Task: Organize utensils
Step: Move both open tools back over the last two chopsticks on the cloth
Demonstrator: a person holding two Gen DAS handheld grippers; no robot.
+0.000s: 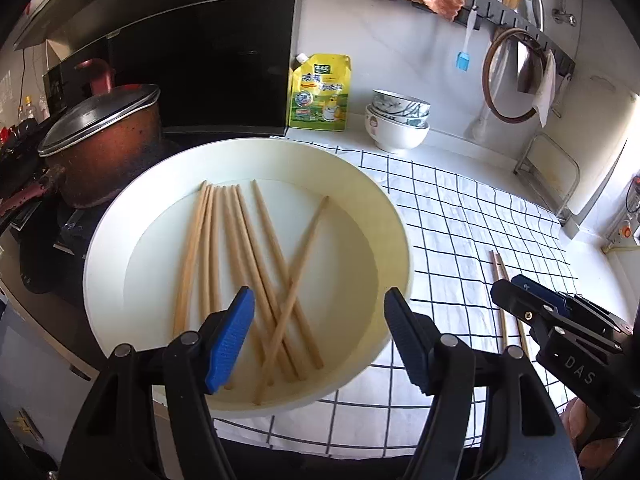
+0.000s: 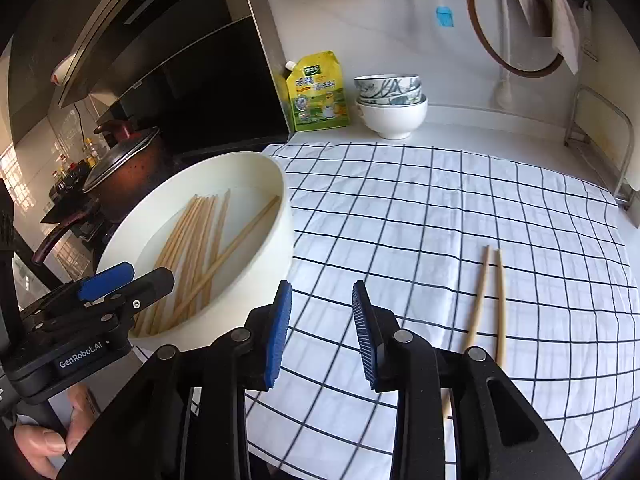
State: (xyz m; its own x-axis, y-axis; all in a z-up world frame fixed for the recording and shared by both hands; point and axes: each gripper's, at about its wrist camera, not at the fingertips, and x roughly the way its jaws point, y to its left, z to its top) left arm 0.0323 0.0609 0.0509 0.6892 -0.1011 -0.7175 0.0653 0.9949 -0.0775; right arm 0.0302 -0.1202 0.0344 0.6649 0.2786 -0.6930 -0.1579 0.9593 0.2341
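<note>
— Blue-padded left gripper (image 1: 320,336) stood wide and empty above the white basin (image 1: 120,240); right gripper (image 2: 322,332) stood narrowly parted, holding nothing.

— And the utensils?

— Loose chopsticks (image 1: 256,280) lay crossed in the basin; one pair (image 2: 488,300) lay on the checked cloth (image 2: 400,220). Judged: between transfers. Next move requires isolating one stick from the crossing pile.
</note>
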